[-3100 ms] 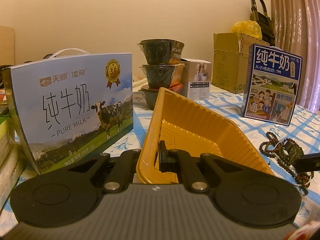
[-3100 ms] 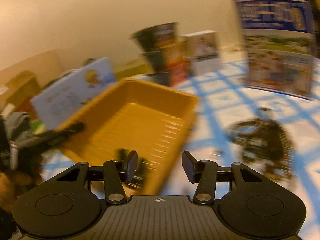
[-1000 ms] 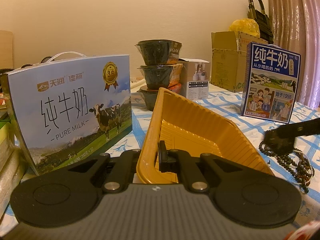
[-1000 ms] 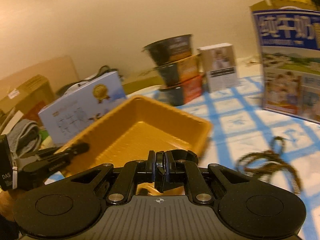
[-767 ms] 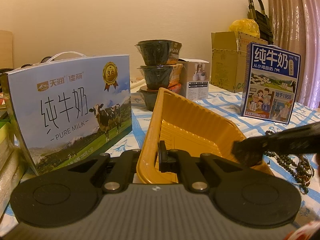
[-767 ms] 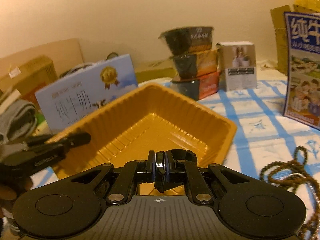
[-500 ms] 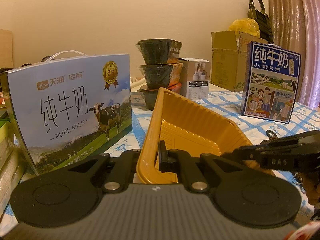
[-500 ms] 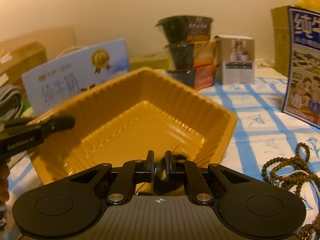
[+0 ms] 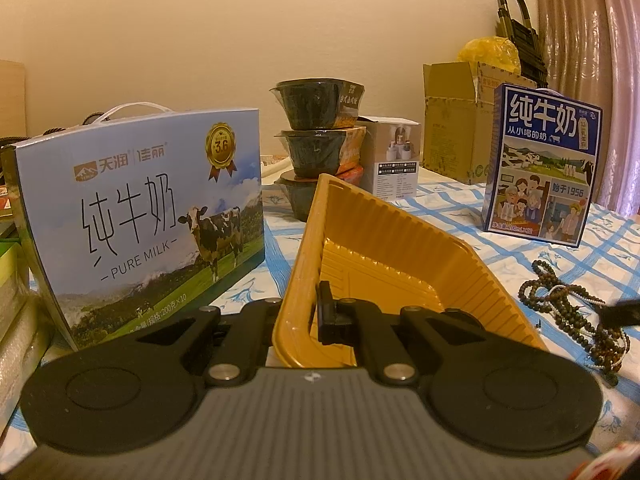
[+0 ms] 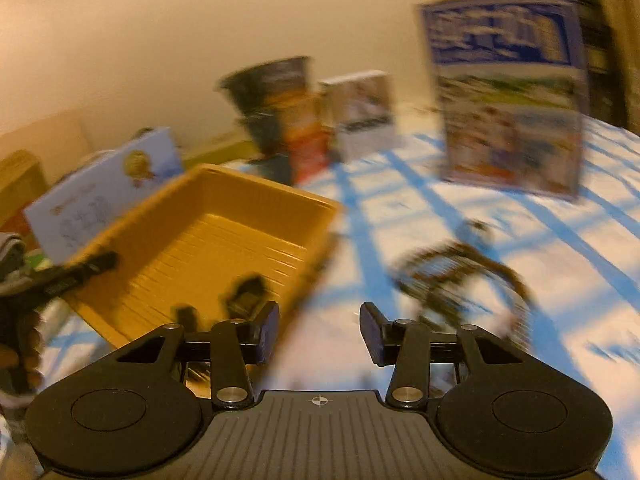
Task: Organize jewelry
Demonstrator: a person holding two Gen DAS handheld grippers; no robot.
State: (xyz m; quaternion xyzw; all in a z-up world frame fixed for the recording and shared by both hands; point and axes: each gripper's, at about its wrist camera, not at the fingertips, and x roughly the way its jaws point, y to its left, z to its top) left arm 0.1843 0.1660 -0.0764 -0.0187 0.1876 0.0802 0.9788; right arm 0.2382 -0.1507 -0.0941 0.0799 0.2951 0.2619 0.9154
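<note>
A yellow ribbed plastic tray [image 9: 384,248] sits on the blue-checked tablecloth. My left gripper [image 9: 308,312] is shut on the tray's near rim. In the right wrist view the tray [image 10: 224,236] holds two small dark items [image 10: 248,296], blurred. My right gripper [image 10: 319,334] is open and empty, just right of the tray's corner. A heap of dark beaded necklaces [image 9: 572,316] lies on the cloth right of the tray; it also shows blurred in the right wrist view [image 10: 460,276]. The right gripper's fingertip [image 9: 624,314] shows beside the beads.
A pale blue milk carton [image 9: 148,216] stands left of the tray. Stacked black bowls [image 9: 316,140] and a small white box [image 9: 394,156] stand behind it. A dark blue milk box [image 9: 540,164] and a cardboard box [image 9: 456,120] stand at the right.
My right gripper was shut on a small dark item over the tray. It has opened, the item lies in the tray, and the gripper has swung right toward the beads. The left has not moved.
</note>
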